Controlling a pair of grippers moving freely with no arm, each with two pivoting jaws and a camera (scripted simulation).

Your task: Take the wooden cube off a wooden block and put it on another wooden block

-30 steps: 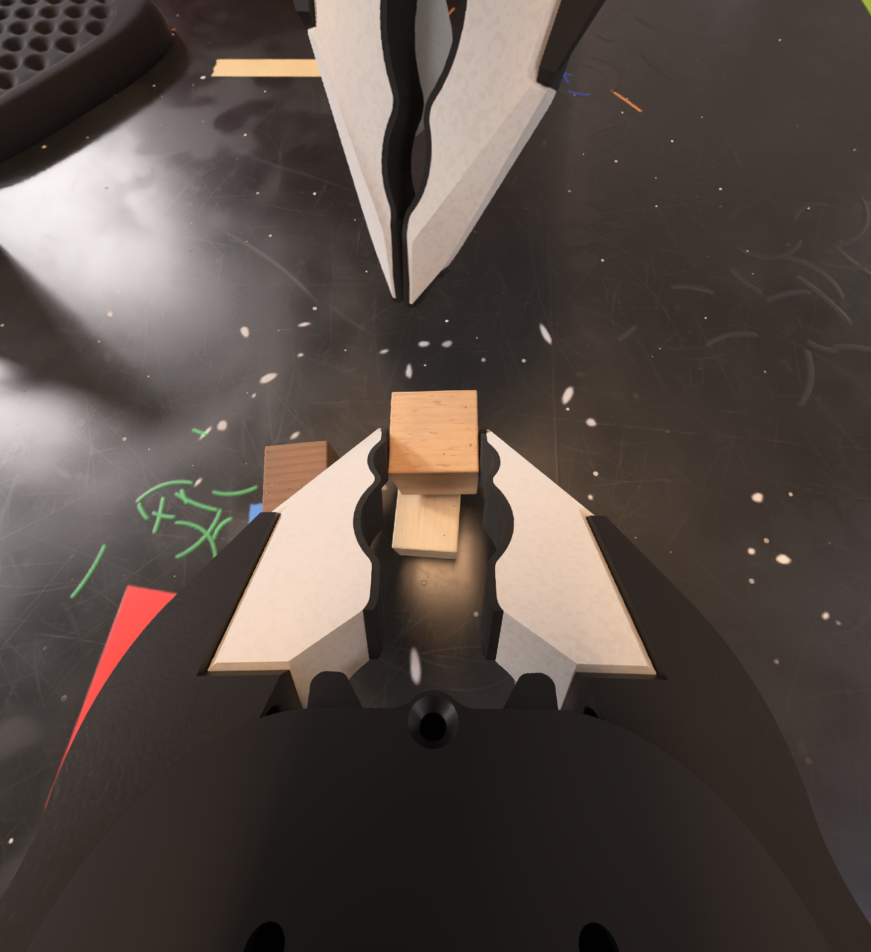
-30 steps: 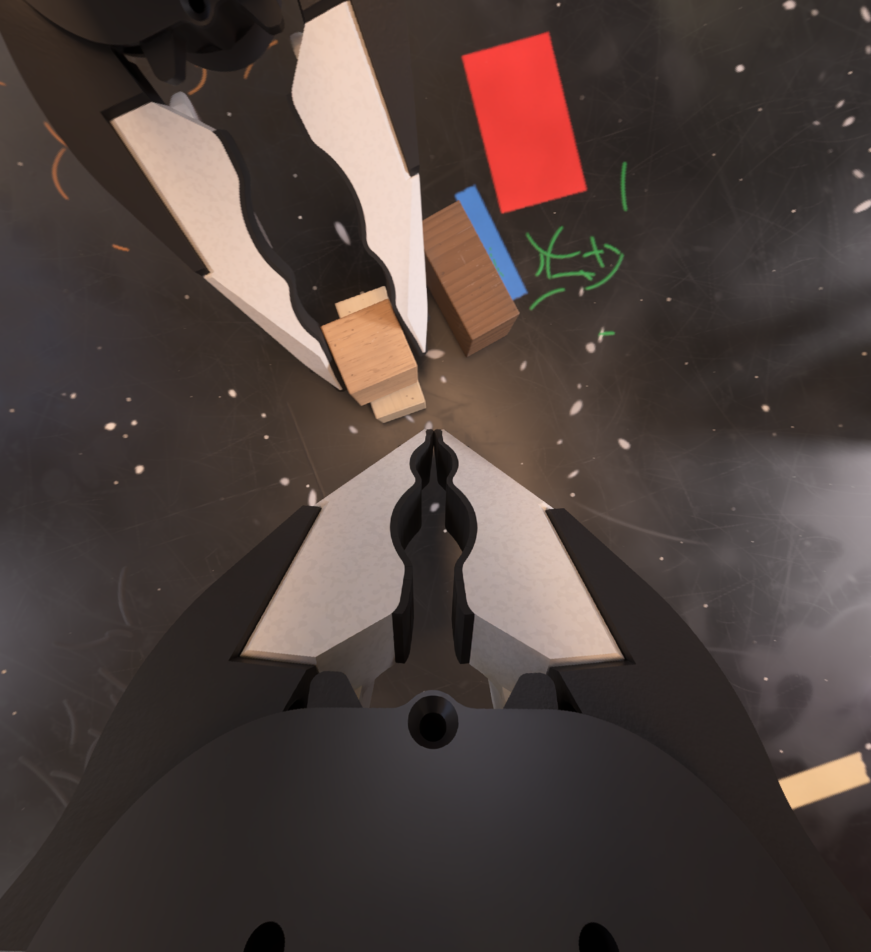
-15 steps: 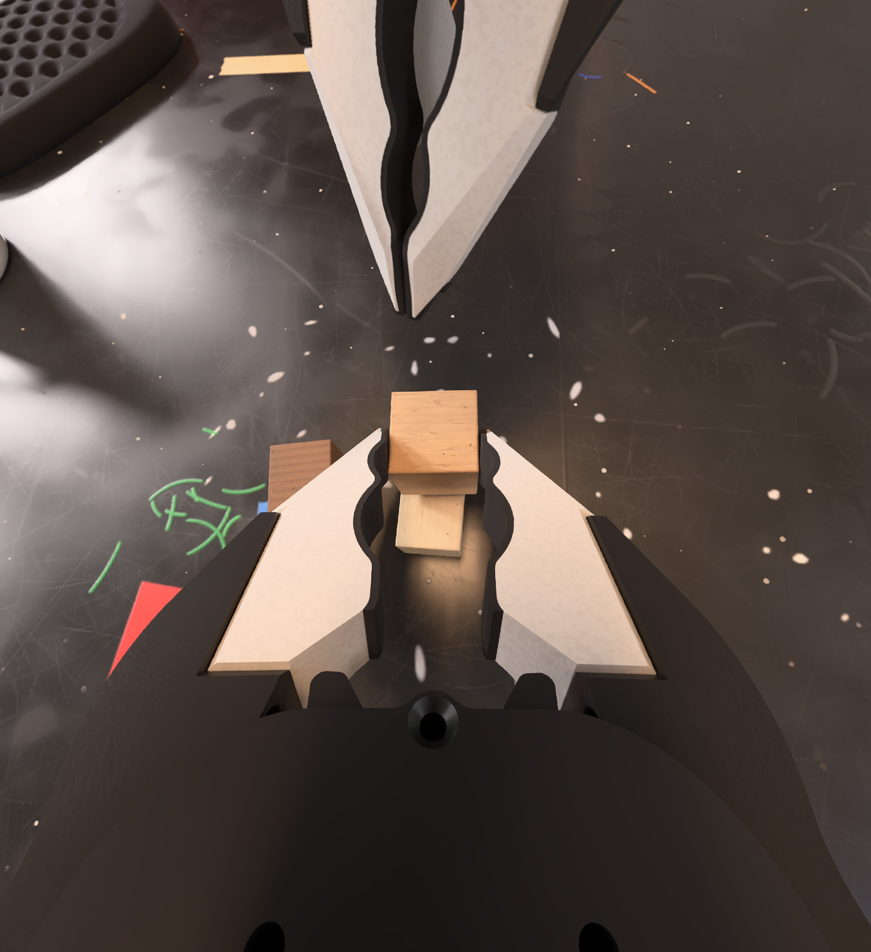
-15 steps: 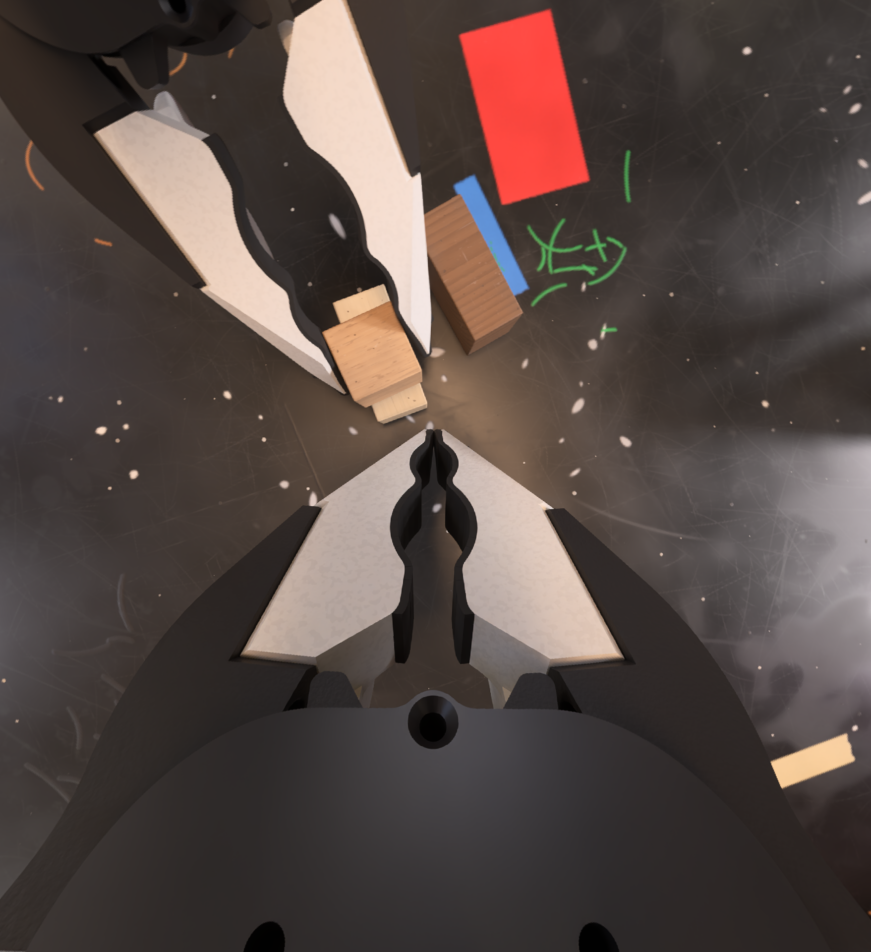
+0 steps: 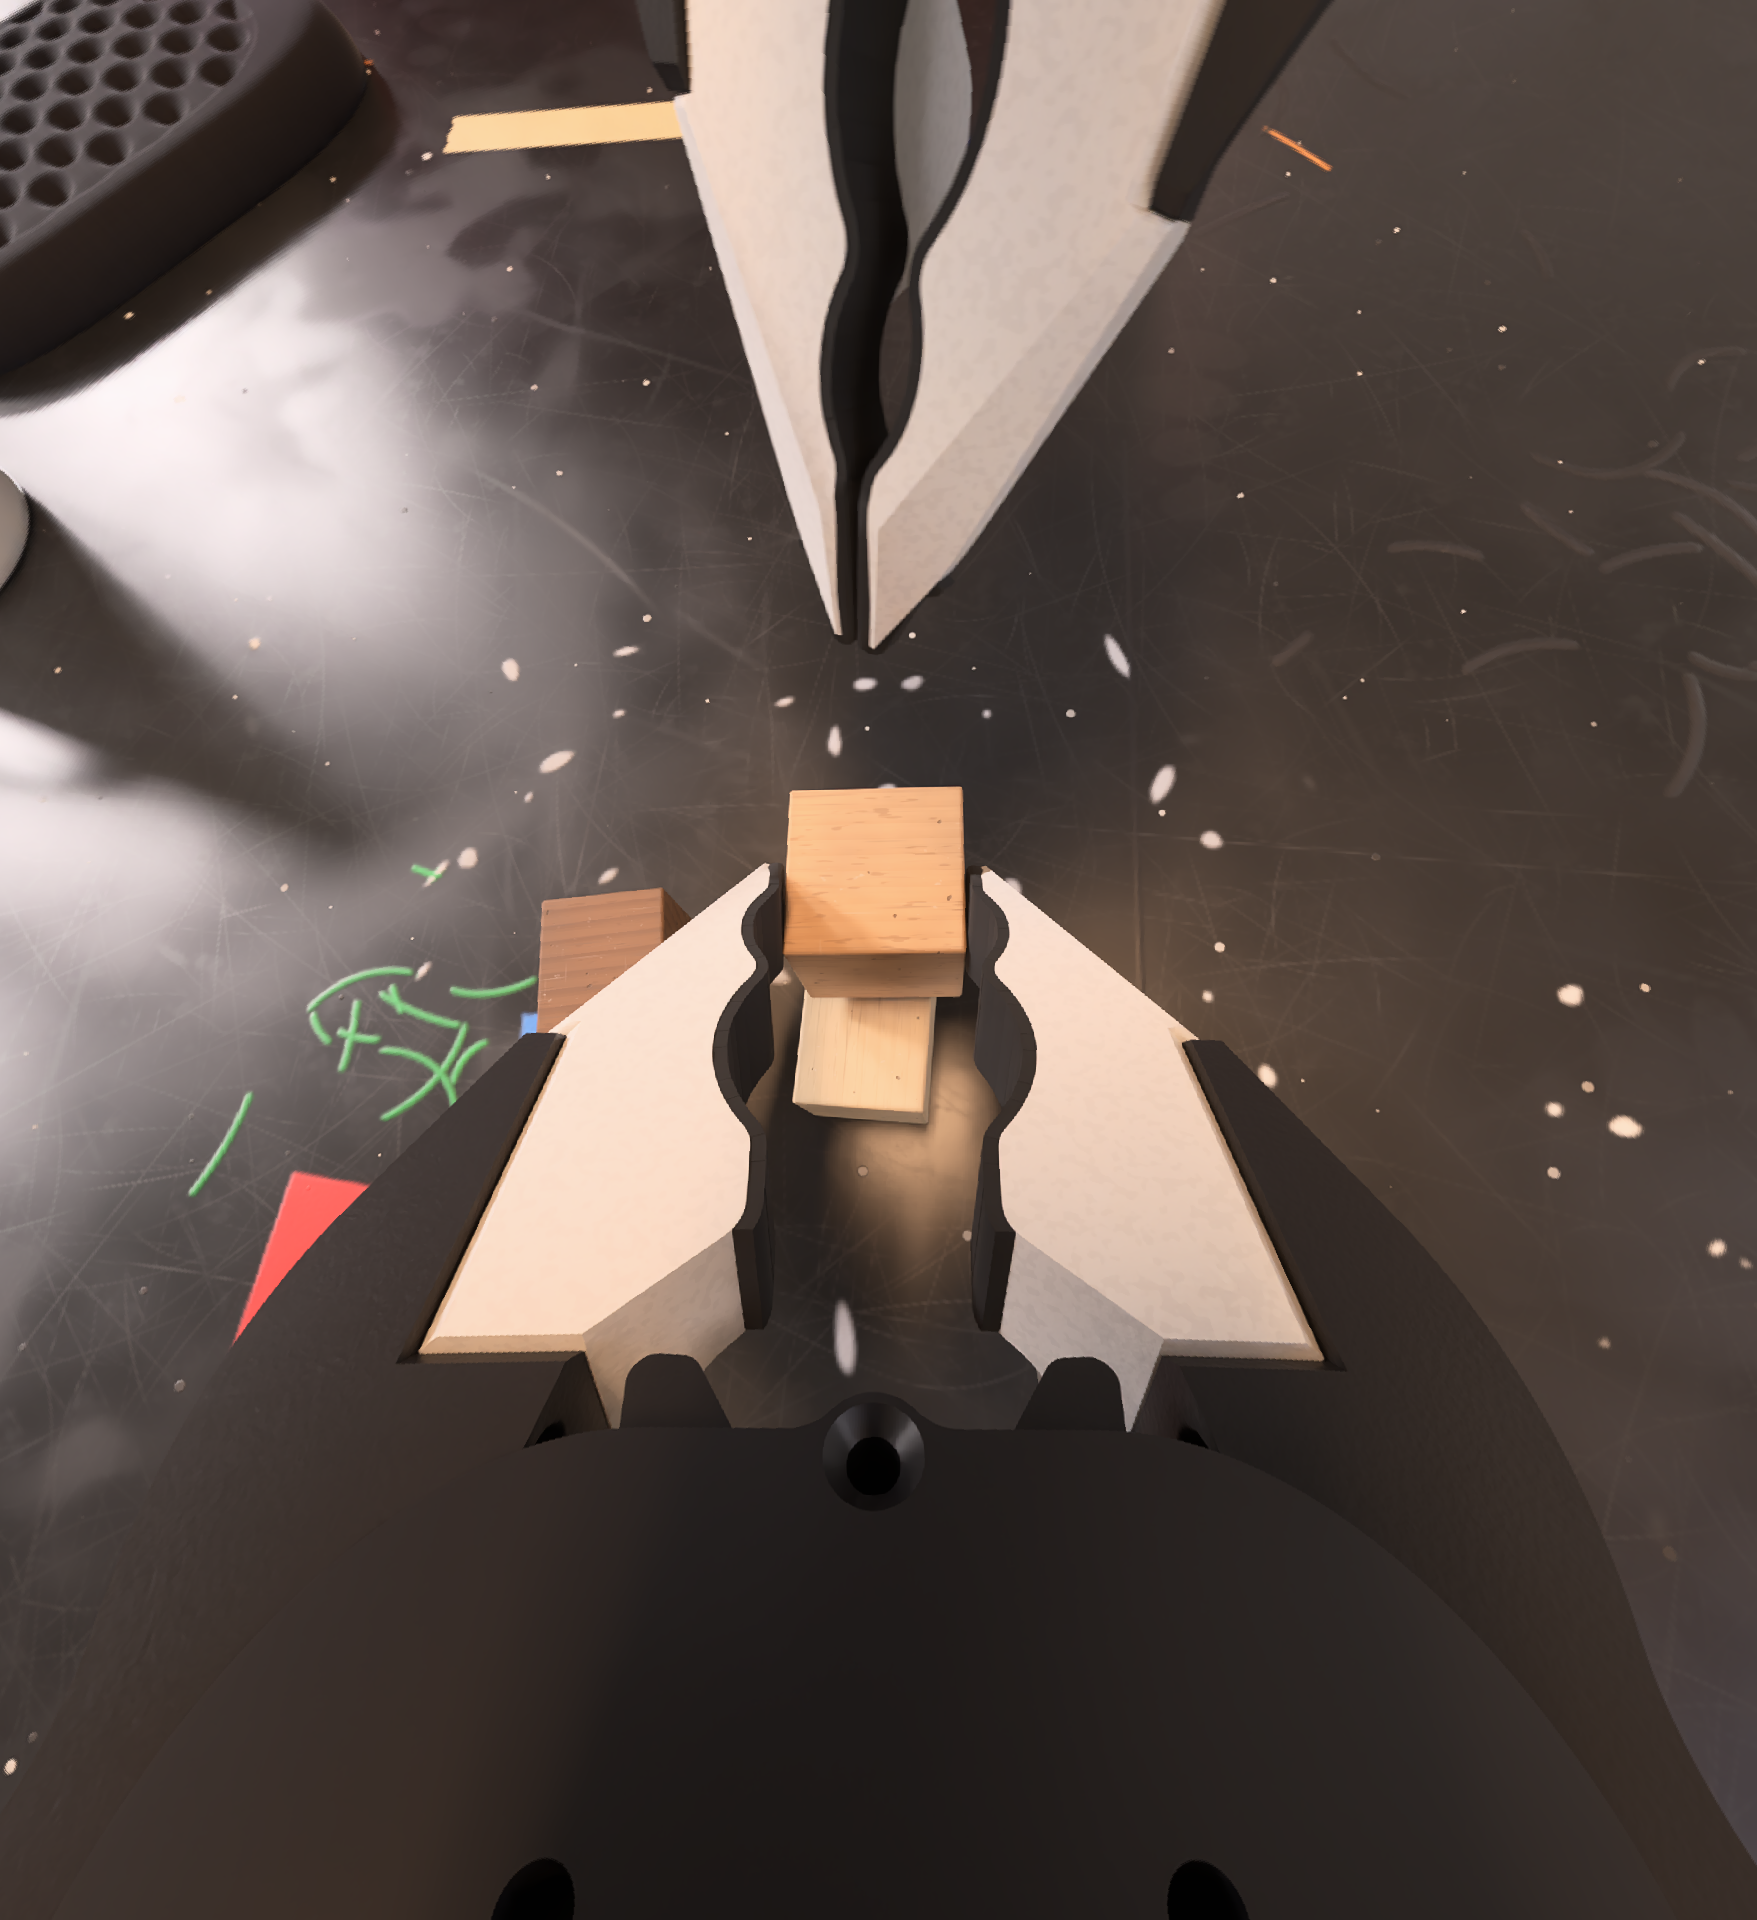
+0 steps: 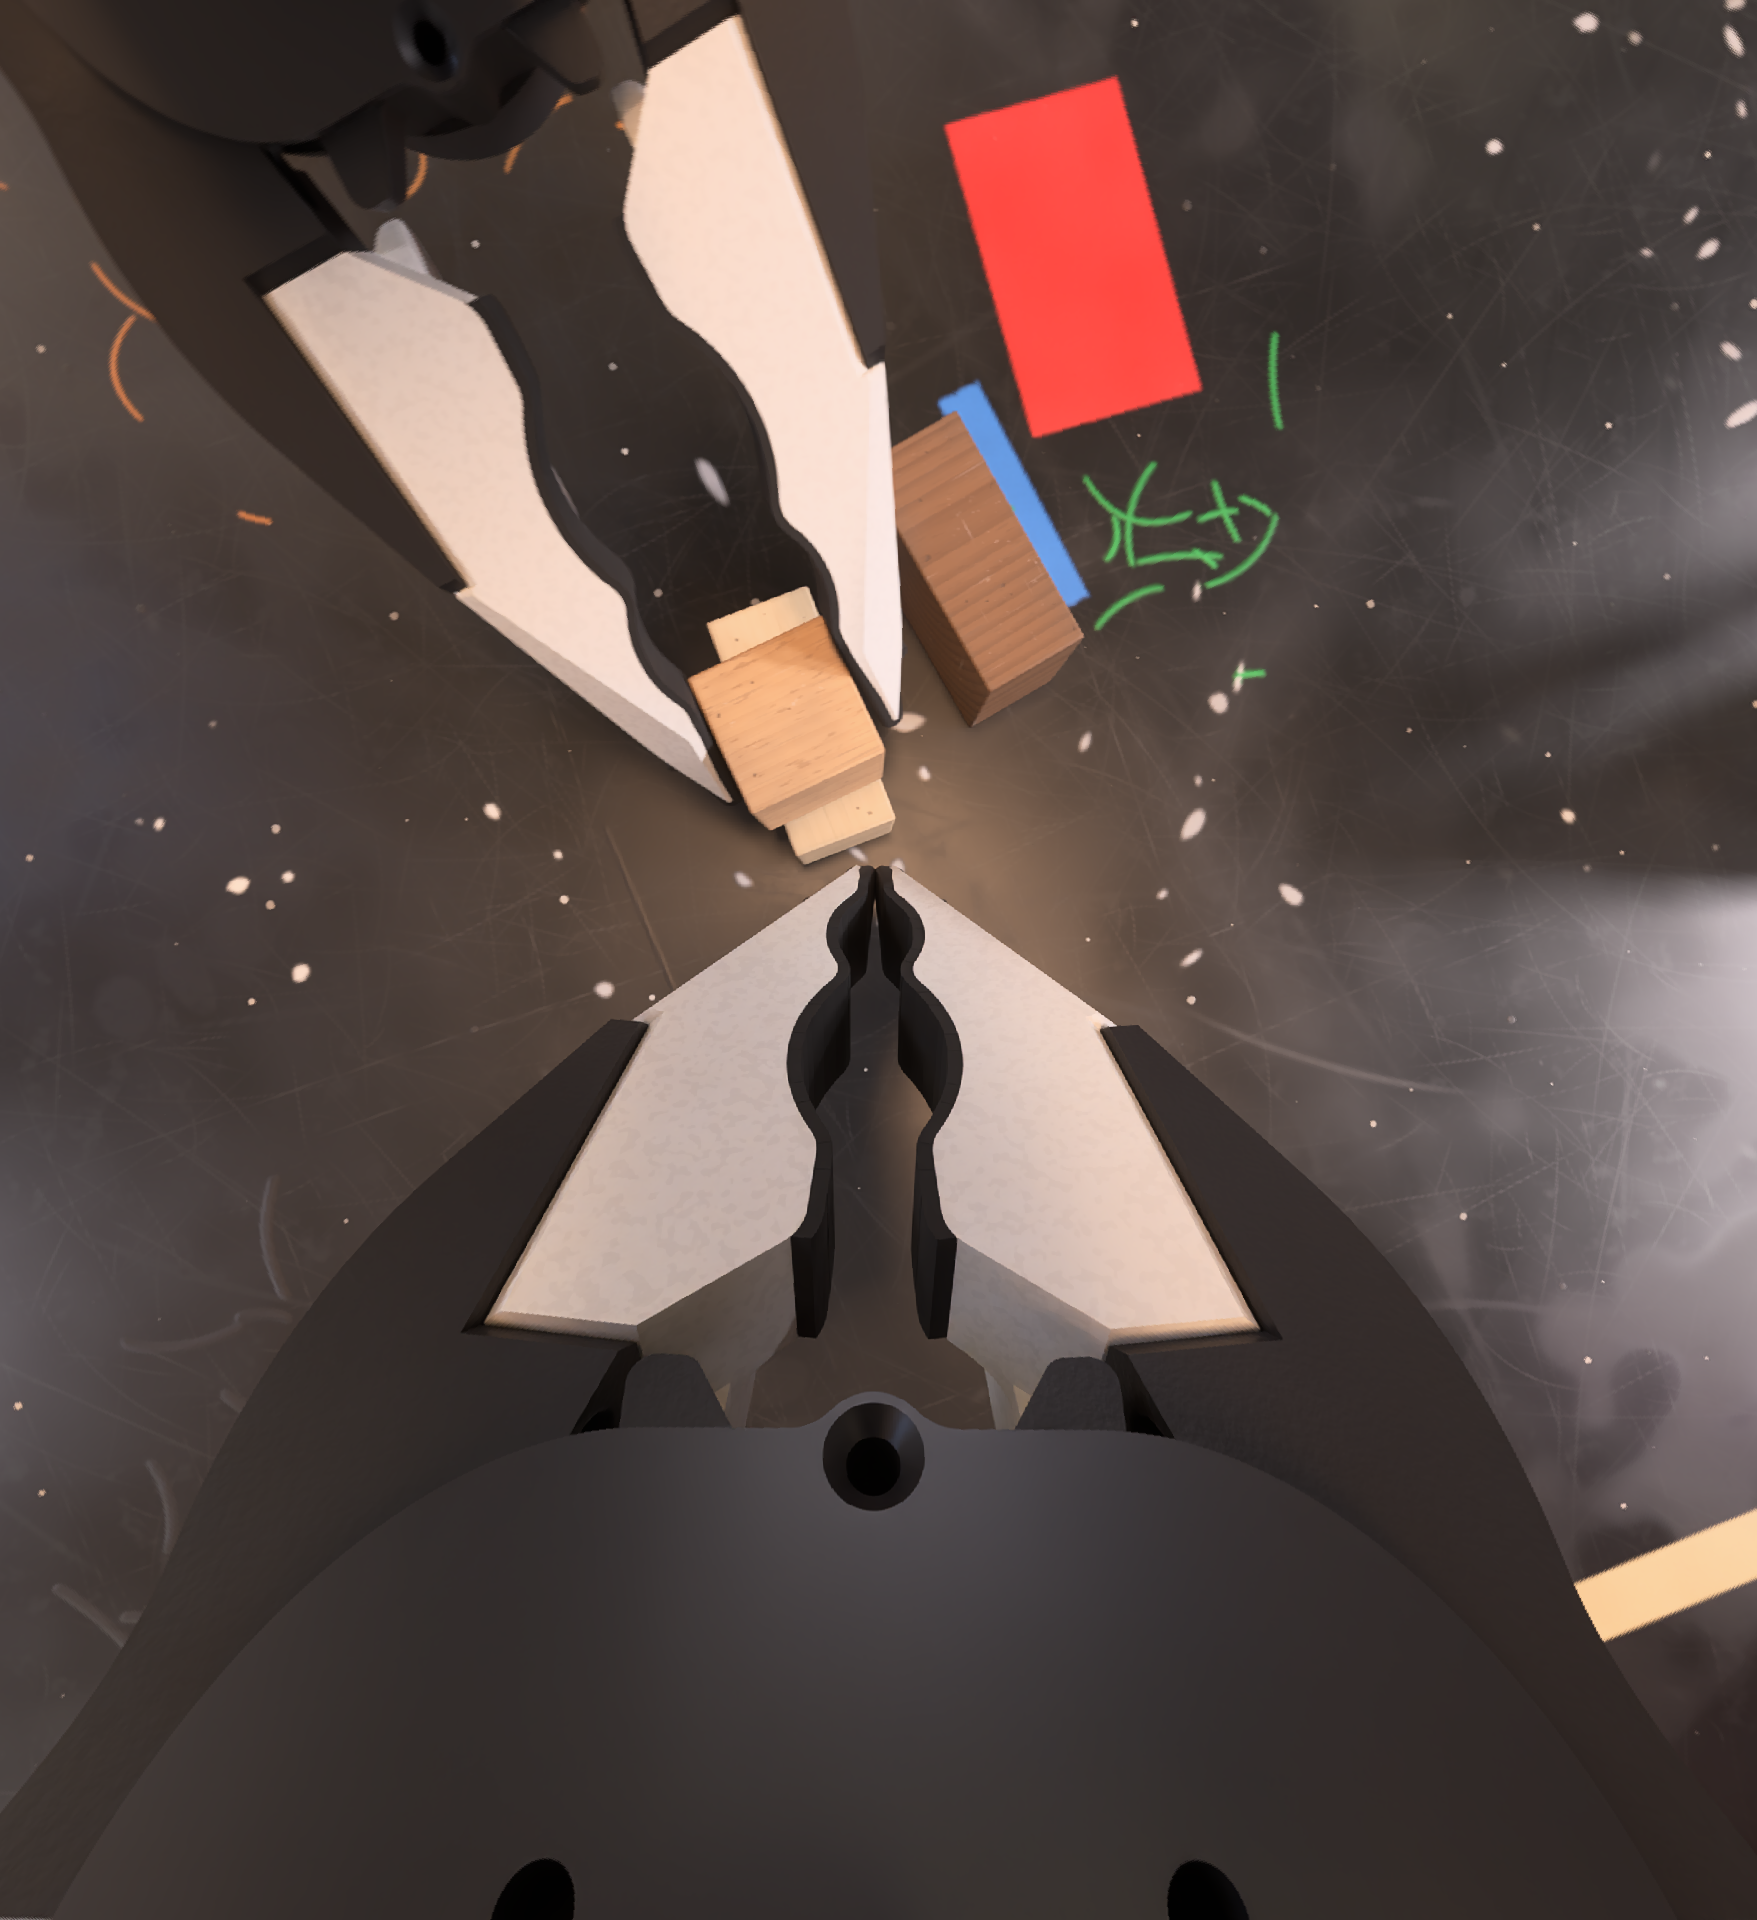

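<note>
Between the fingers of my left hand-held gripper (image 5: pixel 874 883) sits the wooden cube (image 5: pixel 874 873), clamped on its side faces above the pale block (image 5: pixel 863 1055); rigid, light, smooth, so I judge flat-face grip safest; right hand-held gripper (image 6: pixel 879 873) pinched closed, empty; darker block (image 6: pixel 983 566) waits beside on the tabletop (image 6: pixel 1476 935).

The cube (image 5: pixel 874 868) is smooth light wood, the pale block (image 5: pixel 863 1055) also wood. The dark block (image 6: pixel 983 582) shows grain; the black table (image 5: pixel 1425 727) is glossy and scratched.

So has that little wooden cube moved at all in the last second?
No: the cube still sits on the pale block, in the same spot beside the brown block.
</note>
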